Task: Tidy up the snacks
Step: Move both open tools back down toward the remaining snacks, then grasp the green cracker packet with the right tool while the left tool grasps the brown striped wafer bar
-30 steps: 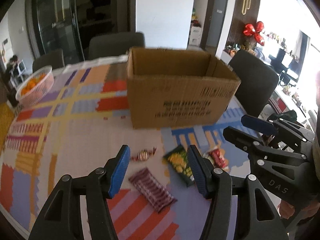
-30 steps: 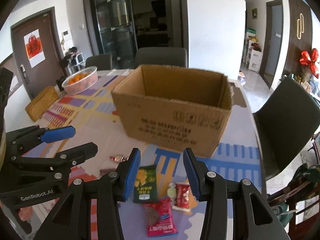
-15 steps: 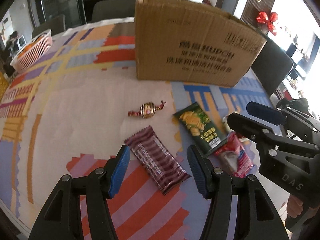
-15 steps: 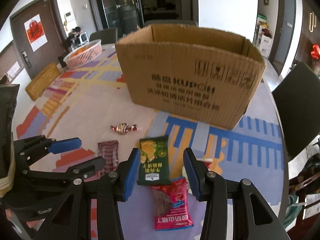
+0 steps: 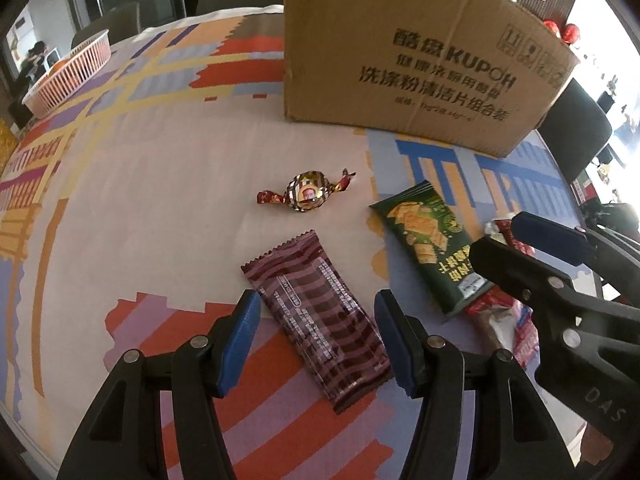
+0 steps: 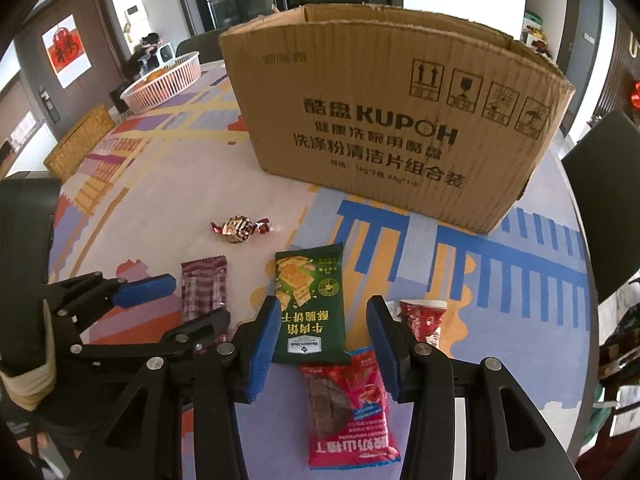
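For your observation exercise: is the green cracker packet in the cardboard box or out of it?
Out. The green cracker packet lies flat on the tablecloth in front of the cardboard box.

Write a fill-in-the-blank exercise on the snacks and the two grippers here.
1. The left gripper straddles the striped ____ wrapper.
2. The right gripper frames the lower end of the ____ cracker packet.
3. The foil-wrapped candy lies on the tablecloth, ____ the cardboard box.
4. Both grippers' fingers are ____.

Missing: maroon; green; outside; open

Corrugated cardboard box point(image 6: 384, 128) matt; candy point(image 5: 306, 192) wrapper glossy foil.
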